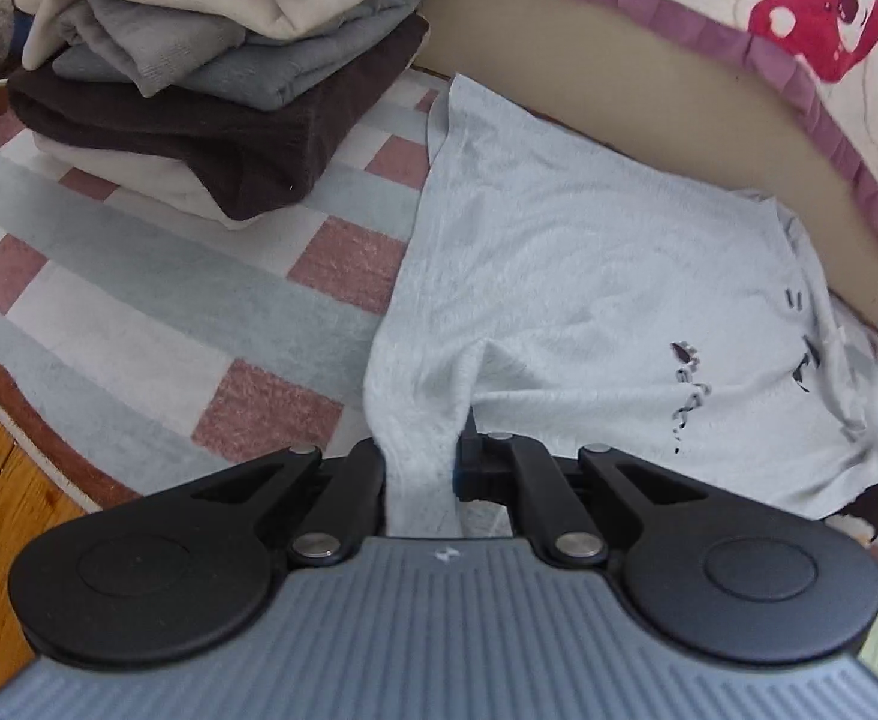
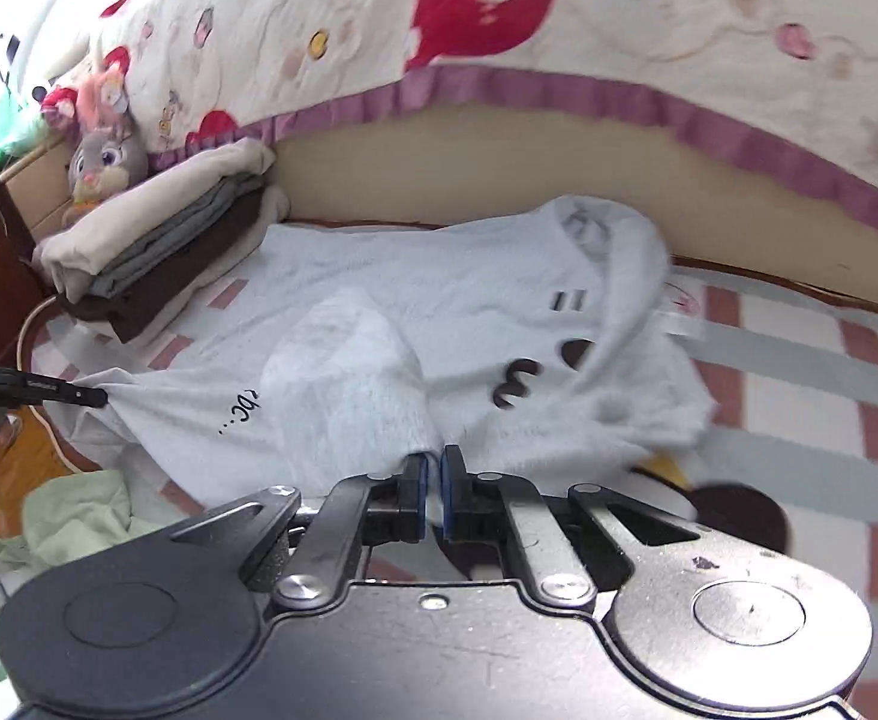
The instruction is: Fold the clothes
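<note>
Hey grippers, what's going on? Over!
Left gripper and right gripper shut on light grey T-shirt. Shirt half spread on checked mat. Folded stack beside it.

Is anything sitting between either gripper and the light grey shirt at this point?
Nothing visible does. The left gripper is already shut on a bunched edge of the light grey shirt, and the right gripper pinches another edge of it. The stack of folded clothes sits clear to the side.

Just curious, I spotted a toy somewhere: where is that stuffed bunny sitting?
The stuffed bunny shows in the right wrist view, far upper left, just behind the stack of folded clothes and under the edge of the bear-print blanket.
</note>
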The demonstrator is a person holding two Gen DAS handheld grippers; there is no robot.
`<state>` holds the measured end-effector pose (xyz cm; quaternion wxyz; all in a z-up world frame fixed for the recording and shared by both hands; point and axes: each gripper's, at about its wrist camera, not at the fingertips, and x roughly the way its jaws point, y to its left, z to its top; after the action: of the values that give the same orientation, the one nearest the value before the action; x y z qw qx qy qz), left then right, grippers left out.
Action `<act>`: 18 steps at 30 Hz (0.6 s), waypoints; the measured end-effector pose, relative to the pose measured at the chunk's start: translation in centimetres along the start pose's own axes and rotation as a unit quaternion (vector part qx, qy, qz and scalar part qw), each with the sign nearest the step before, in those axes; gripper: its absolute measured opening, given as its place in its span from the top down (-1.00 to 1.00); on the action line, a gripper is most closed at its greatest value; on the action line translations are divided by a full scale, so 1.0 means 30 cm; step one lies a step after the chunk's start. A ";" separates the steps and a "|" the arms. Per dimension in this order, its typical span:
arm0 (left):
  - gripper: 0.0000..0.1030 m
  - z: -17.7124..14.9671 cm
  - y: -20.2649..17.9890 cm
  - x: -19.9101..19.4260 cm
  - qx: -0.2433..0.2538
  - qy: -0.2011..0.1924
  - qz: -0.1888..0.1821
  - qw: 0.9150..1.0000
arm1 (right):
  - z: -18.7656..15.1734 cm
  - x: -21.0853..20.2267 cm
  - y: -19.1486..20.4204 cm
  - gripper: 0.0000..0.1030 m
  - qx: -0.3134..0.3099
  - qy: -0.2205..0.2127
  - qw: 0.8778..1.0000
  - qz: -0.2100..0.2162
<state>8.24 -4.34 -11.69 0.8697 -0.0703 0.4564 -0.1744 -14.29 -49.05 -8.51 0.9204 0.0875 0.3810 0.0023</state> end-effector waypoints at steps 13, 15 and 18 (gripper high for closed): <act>0.90 -0.074 0.042 -0.112 0.058 0.043 -0.011 0.997 | -0.168 -0.058 0.015 0.90 -0.064 0.122 0.987 -0.082; 0.90 -0.099 0.066 -0.083 0.045 0.067 -0.009 0.997 | -0.197 0.006 0.020 0.90 -0.074 0.162 0.978 -0.112; 0.90 -0.117 0.091 -0.077 0.017 0.071 -0.022 0.997 | -0.185 0.030 0.045 0.87 -0.083 0.175 0.973 -0.124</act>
<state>4.80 -0.82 -12.70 0.8324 -0.0528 0.5121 -0.2054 -17.48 -46.78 -12.77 0.8366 -0.0393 0.5425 -0.0650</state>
